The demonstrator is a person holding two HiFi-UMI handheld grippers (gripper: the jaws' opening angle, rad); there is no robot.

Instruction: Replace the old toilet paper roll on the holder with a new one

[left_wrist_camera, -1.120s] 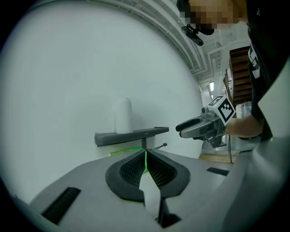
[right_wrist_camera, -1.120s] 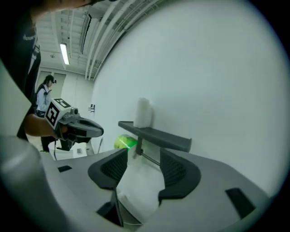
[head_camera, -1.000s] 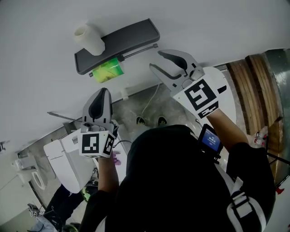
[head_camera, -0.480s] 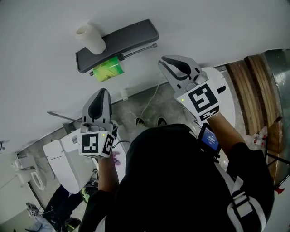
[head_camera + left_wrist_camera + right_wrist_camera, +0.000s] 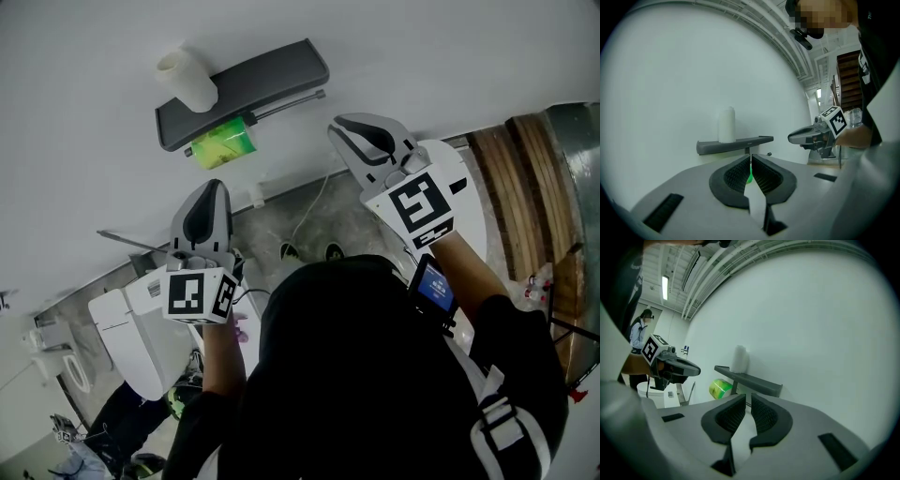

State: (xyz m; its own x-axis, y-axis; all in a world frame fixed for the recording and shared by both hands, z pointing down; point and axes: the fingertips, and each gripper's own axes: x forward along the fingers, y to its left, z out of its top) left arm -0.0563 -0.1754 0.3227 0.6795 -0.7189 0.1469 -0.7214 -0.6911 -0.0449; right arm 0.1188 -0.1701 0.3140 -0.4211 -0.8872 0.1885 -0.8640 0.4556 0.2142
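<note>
White wall bears the grey holder (image 5: 242, 92): a white roll (image 5: 187, 80) stands on its shelf, a green-wrapped roll (image 5: 223, 145) hangs on the bar beneath, likely one spare. Short of the holder, left gripper (image 5: 214, 187) and right gripper (image 5: 339, 129) hover, fingers closed empty, the right's having just shut

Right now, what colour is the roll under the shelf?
Bright green roll; head view shows it best.

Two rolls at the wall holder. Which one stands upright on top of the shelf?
The white roll: it stands on end on top of the grey shelf. The green roll lies sideways underneath the shelf.
</note>
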